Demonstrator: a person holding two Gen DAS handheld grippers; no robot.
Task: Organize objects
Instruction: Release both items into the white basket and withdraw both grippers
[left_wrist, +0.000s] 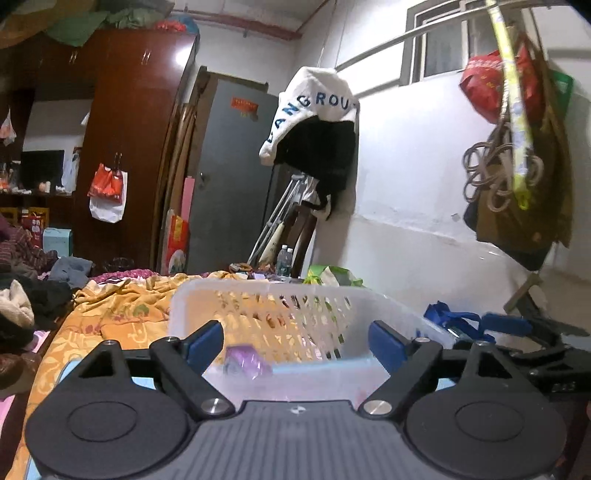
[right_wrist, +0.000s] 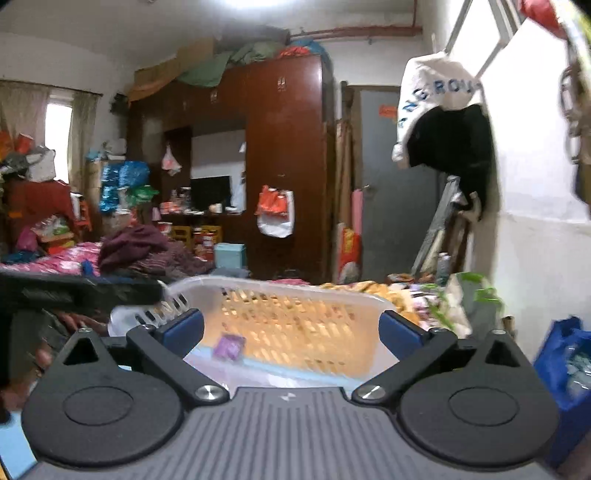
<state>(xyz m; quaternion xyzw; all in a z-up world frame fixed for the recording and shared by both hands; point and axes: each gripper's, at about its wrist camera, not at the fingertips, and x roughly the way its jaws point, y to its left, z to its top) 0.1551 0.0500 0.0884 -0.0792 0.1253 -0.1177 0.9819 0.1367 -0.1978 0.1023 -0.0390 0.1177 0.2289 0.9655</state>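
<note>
A white slotted plastic basket (left_wrist: 258, 286) (right_wrist: 295, 288) rests on a bed with an orange patterned blanket (left_wrist: 122, 314). A small purple packet (left_wrist: 245, 360) (right_wrist: 229, 347) lies on the basket's floor near its front wall. My left gripper (left_wrist: 297, 339) is open at the basket's near rim, its blue pads apart and nothing between them. My right gripper (right_wrist: 291, 328) is open wide over the same rim and is also empty. In the left wrist view, one blue pad (left_wrist: 506, 325) of the right gripper shows at the right. The left gripper's dark body (right_wrist: 74, 291) shows blurred at the left of the right wrist view.
A pile of dark clothes (left_wrist: 22, 306) lies left of the blanket. A green bag (left_wrist: 332, 275) and bottles (left_wrist: 284, 258) stand behind the basket, and a blue bag (right_wrist: 565, 362) sits to its right. A white and black garment (left_wrist: 314, 122) hangs on the wall.
</note>
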